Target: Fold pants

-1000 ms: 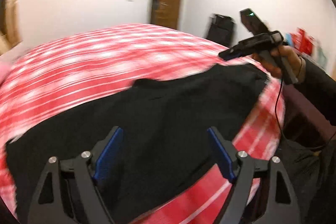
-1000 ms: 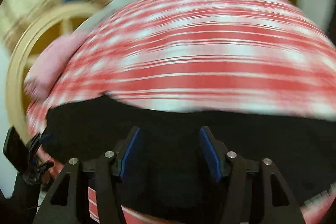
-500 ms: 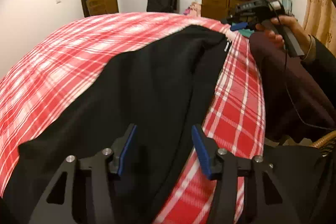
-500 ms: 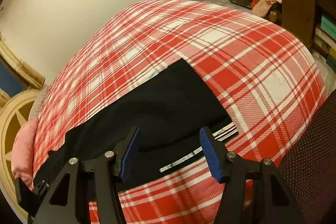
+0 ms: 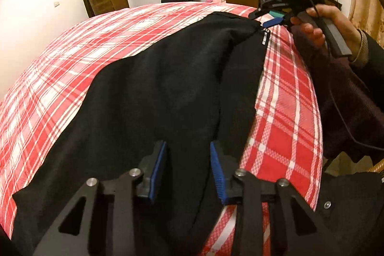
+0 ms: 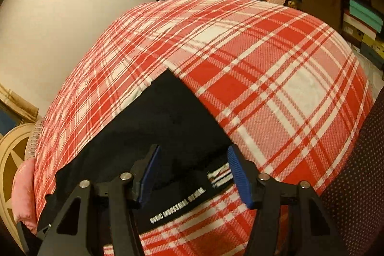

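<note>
With both the left gripper (image 5: 188,169) and the right gripper (image 6: 193,174) spread open and holding nothing, a shallow pinch could catch only the top layer and drag the fold crooked. The black pants (image 5: 156,97) lie lengthwise near the edge of the red plaid bedspread (image 6: 264,68), already doubled leg on leg, the white-lettered waistband (image 6: 177,205) just below the right fingers.

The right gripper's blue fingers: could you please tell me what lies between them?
In the right wrist view, the right gripper is open over the black pants; their white-lettered waistband lies between the fingers, on the red plaid bedspread.
</note>
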